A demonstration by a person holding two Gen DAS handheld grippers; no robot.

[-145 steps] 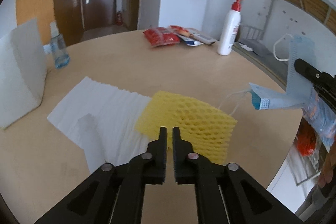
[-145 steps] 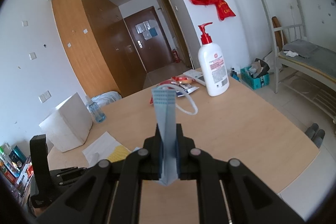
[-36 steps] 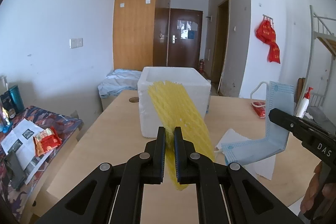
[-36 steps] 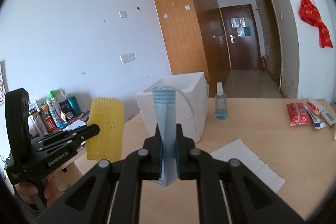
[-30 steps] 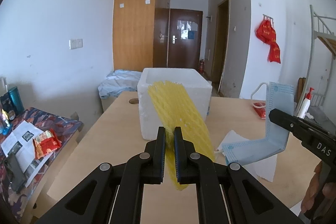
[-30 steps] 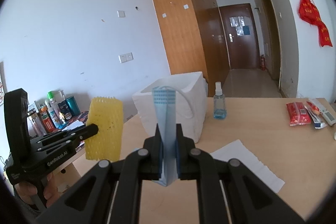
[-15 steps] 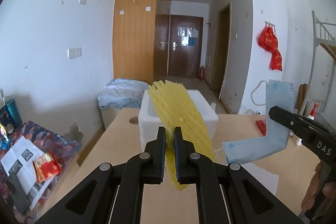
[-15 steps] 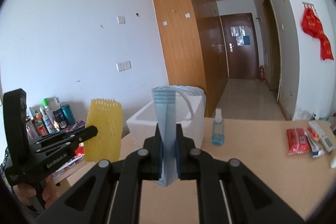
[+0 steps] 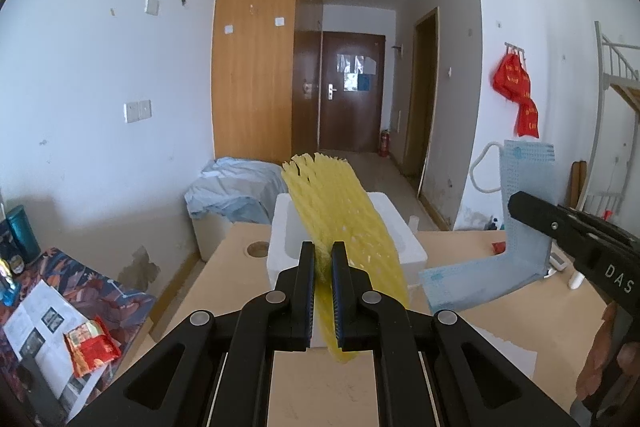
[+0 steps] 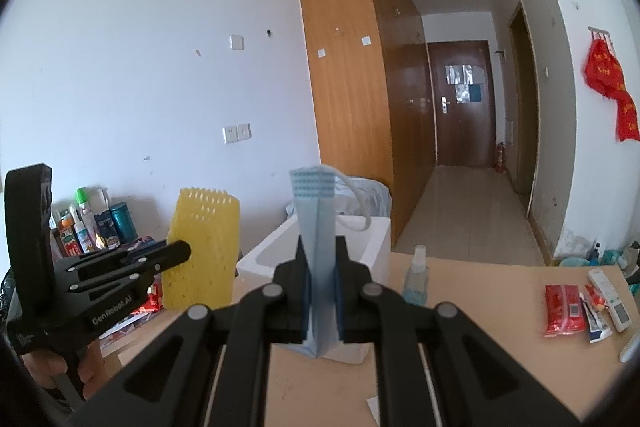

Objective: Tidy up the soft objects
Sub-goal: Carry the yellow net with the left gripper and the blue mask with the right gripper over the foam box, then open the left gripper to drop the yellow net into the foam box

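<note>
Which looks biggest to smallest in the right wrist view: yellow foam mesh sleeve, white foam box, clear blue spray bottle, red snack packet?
1. White foam box, though partly hidden by the gripper.
2. Yellow foam mesh sleeve, nearer the camera, so its rank against the box is unsure.
3. Red snack packet.
4. Clear blue spray bottle, close to the packet.

left tool (image 9: 322, 263) clamped shut, raised; right tool (image 10: 320, 259) clamped shut alongside, both pointing slightly downward

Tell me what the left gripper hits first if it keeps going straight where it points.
Probably the white foam box on the table, just beyond the left gripper and its yellow foam net; depth is unclear.
</note>
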